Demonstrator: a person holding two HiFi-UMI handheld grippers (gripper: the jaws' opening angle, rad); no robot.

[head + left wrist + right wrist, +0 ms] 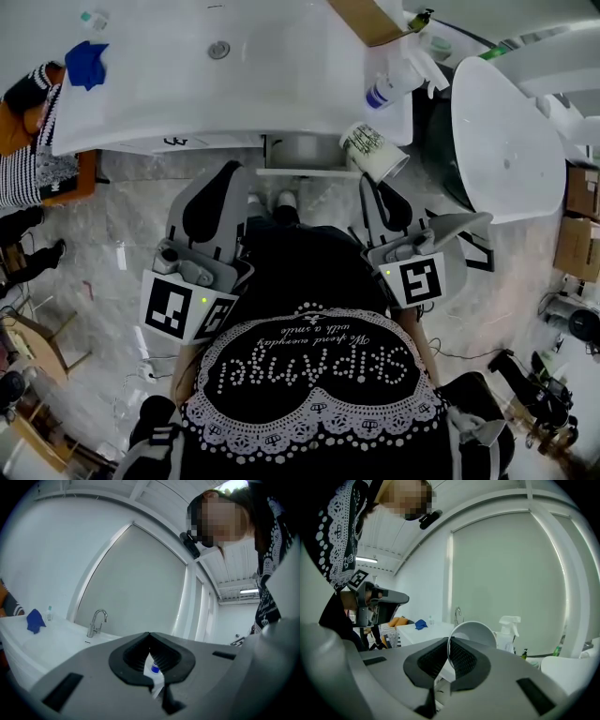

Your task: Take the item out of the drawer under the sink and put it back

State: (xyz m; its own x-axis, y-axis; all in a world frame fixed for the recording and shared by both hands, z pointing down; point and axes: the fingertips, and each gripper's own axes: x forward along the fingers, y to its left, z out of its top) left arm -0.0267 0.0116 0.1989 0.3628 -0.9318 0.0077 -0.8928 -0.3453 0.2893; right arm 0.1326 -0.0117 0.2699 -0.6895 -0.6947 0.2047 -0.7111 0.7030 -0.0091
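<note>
One paper cup (373,148) tipped sideways, rim pinched in right hand-held gripper (448,643); left hand-held gripper (149,639) jaws together.

Shirt (314,375), lower centre of head view: studded lettering, upside down in frame. Small cursive lines read "…everyday with a smile"; first words unclear. Big studded word beneath looks like "SKIPANGEL", not certain.
Cup (373,148), upper right of centre: dark print on side, too small to read.
Spray bottle (398,82), upper right: blue label, illegible.
Left marker cube (175,309), right marker cube (422,278): black-and-white square code patterns, no letters.
</note>
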